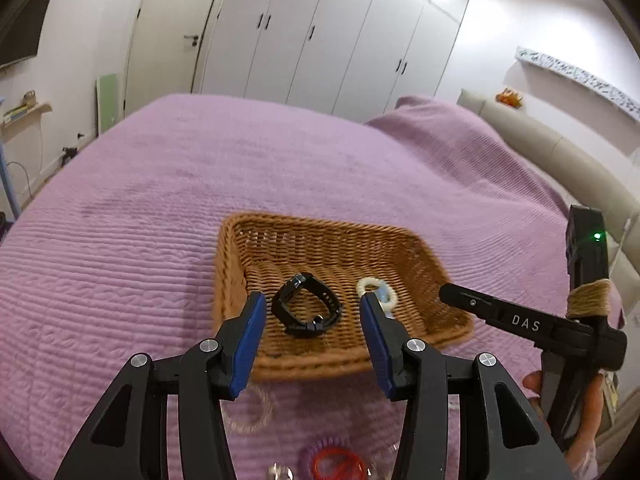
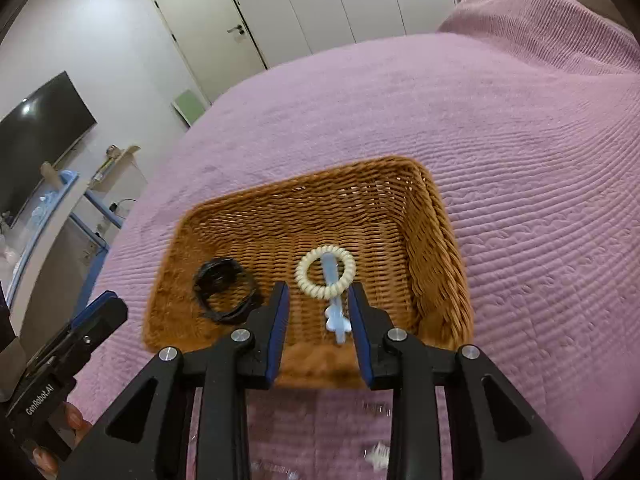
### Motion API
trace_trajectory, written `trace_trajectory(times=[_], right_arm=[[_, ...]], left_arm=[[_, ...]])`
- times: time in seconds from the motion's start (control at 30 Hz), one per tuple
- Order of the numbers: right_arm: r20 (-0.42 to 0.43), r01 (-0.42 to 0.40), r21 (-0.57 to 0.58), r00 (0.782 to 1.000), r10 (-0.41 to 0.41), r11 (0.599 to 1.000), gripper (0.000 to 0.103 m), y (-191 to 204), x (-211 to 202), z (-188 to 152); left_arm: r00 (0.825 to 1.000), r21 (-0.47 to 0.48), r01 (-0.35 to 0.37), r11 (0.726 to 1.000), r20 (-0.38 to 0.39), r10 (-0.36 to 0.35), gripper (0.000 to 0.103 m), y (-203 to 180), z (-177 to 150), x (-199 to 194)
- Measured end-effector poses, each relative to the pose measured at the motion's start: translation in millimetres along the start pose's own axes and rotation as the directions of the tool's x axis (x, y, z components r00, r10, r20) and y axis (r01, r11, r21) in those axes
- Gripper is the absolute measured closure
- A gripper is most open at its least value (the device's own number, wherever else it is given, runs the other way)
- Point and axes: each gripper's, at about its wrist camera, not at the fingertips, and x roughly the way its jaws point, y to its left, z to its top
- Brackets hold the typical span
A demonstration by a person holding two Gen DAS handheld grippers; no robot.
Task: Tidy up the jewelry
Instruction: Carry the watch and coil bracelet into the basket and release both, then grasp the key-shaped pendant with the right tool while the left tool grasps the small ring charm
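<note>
Both tongs spread wide, empty: left tongs [image 1: 313, 312] over black watch [image 1: 307, 305], right tongs [image 2: 318, 302] above cream coil band [image 2: 325, 272] and pale blue clip [image 2: 337, 312]. All three inside wicker basket [image 2: 436, 240] on purple bed [image 2: 520, 140]. Red coil ring [image 1: 338, 465] outside, nearer.

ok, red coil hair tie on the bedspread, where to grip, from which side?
Red coil tie lies flat on the bedspread, before the basket, below the open left gripper. Probably best from straight above: one jaw inside the ring, one outside, pinching a single arc of coil. Its near side is cut off.
</note>
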Motion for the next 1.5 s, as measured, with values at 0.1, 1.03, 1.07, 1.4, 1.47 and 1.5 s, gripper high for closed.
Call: trace_trajectory(times=[0.1, 1.03, 1.07, 1.4, 1.47, 1.5], right_arm=[[0.028, 0.022, -0.043, 0.999, -0.021, 0.999, 0.070, 11.2, -27.4, -4.3], [0.208, 0.023, -0.283, 0.977, 0.038, 0.959, 0.060, 35.7, -156.7, -129.1], [0.202, 0.034, -0.283, 0.979, 0.025, 0.959, 0.060, 31.8, -151.2, -131.9], [0.120, 0.123, -0.203, 0.988, -0.100, 0.971, 0.054, -35.3, -101.1, -148.3], [0.082, 0.119, -0.187, 0.991, -0.105, 0.975, 0.054, -46.5, -87.5, -149.6], [0.069, 0.115, -0.184, 0.992, -0.104, 0.976, 0.054, -49.0, -82.5, -150.1]], left_arm=[[0.999, 0.007, -0.004, 1.000, 0.034, 0.004, 0.053, -2.8, -2.3, -33.5], [0.989, 0.005, 0.105, 0.994, 0.103, -0.105, 0.053, 18.6, -86.8, -173.6], [0.992, 0.002, 0.092, 0.996, 0.085, -0.092, 0.053, 21.0, -90.7, -166.0], [0.997, -0.016, -0.010, 1.000, -0.083, 0.008, 0.053, 44.7, -124.3, -89.5], [0.994, -0.010, -0.022, 1.000, -0.110, 0.021, 0.053, 46.1, -128.2, -76.9], [0.992, -0.006, -0.029, 1.000, -0.123, 0.028, 0.053, 45.7, -130.1, -71.0]])
